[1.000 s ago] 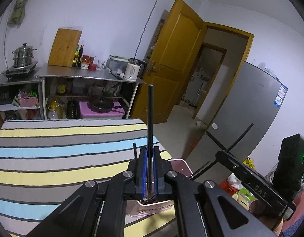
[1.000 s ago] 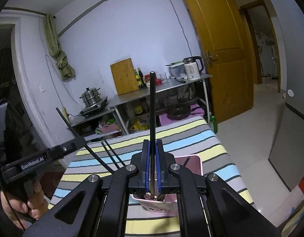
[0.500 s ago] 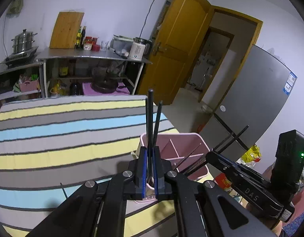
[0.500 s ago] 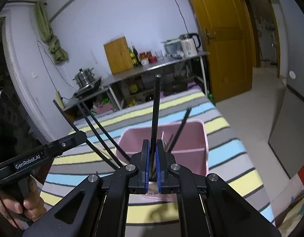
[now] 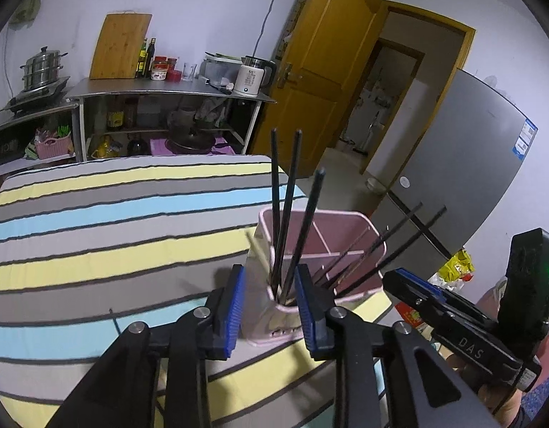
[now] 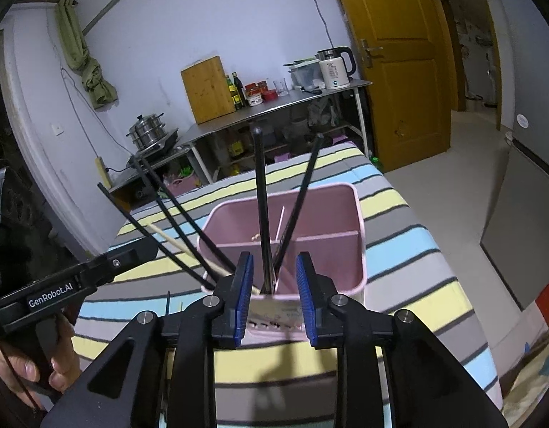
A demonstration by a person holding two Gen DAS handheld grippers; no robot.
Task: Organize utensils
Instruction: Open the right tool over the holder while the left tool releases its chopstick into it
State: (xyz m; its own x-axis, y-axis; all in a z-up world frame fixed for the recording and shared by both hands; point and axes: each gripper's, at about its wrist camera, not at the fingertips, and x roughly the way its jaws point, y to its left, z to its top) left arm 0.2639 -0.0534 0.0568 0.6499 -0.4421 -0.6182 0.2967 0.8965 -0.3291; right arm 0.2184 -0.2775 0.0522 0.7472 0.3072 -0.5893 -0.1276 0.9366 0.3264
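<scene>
A pink divided holder (image 5: 346, 214) stands at the near edge of the striped cloth. My left gripper (image 5: 271, 306) hangs just over its near left corner, jaws opening. Three black chopsticks (image 5: 287, 199) stand in that corner between the pads, leaning free of them. In the right wrist view my right gripper (image 6: 274, 296) is over the holder's (image 6: 360, 232) near rim, jaws opening too. A black chopstick (image 6: 261, 207) rises between its pads untouched, and a second one (image 6: 303, 196) leans to the right. More black chopsticks (image 6: 167, 210) and a wooden one (image 6: 178, 244) slant out to the left.
The striped cloth (image 5: 96, 214) covers the table. A thin dark stick (image 6: 168, 301) lies on it near the holder. Behind stand a steel shelf (image 5: 160, 87) with a kettle (image 5: 251, 78), cutting board and steamer pot, a yellow door (image 5: 321, 71) and a grey fridge (image 5: 463, 164).
Both grippers have sunk toward the pink holder and their jaws have parted. The chopstick each one pinched now stands loose in the holder.
</scene>
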